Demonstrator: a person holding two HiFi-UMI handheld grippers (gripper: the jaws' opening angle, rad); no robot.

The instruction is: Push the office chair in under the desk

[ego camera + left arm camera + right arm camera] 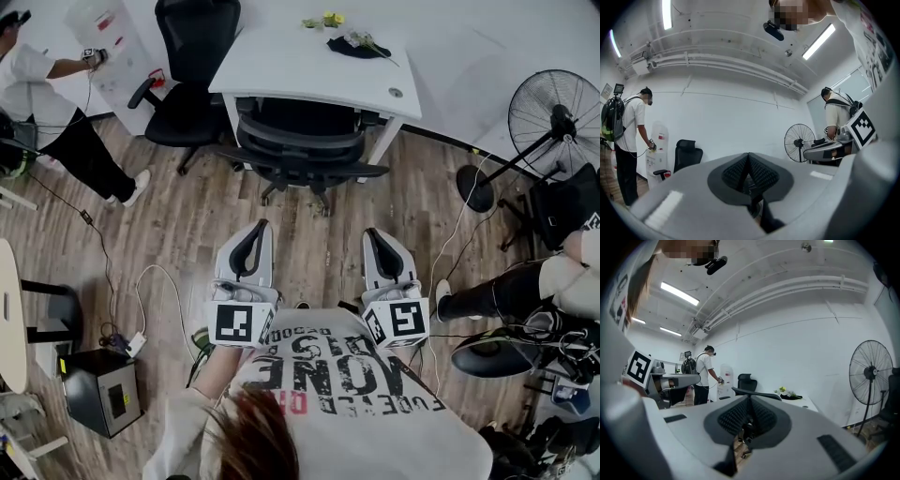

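**Head view, looking steeply down.** The office chair (302, 141), black with a mesh back, stands at the white tabletop (281, 66). Its seat is mostly hidden beneath the tabletop's near edge. Its backrest and armrests project toward me, and its star base rests on the wooden floor (187, 234).

My left hand-held gripper (255, 232) and my right hand-held gripper (373, 236) hover side by side above the floor. Both are near the chair but apart from it, and both point at its backrest.

**Gripper views.** On each hand-held gripper the two ribbed pads are pressed together with nothing between them, so I read both as empty.

**Surroundings.**
- A small bunch of flowers (330, 19) and a dark object (354, 47), whose kind I cannot tell, lie on the far part of the tabletop.
- A second black chair (192, 66) stands just beside the tabletop's left end.
- Further left, a person (52, 103) in a white shirt reaches toward a white water dispenser (103, 42).
- A standing fan (555, 114) occupies the right side, well apart from the office chair.
- A black box (98, 389) sits on the floor at lower left, with cables near it.
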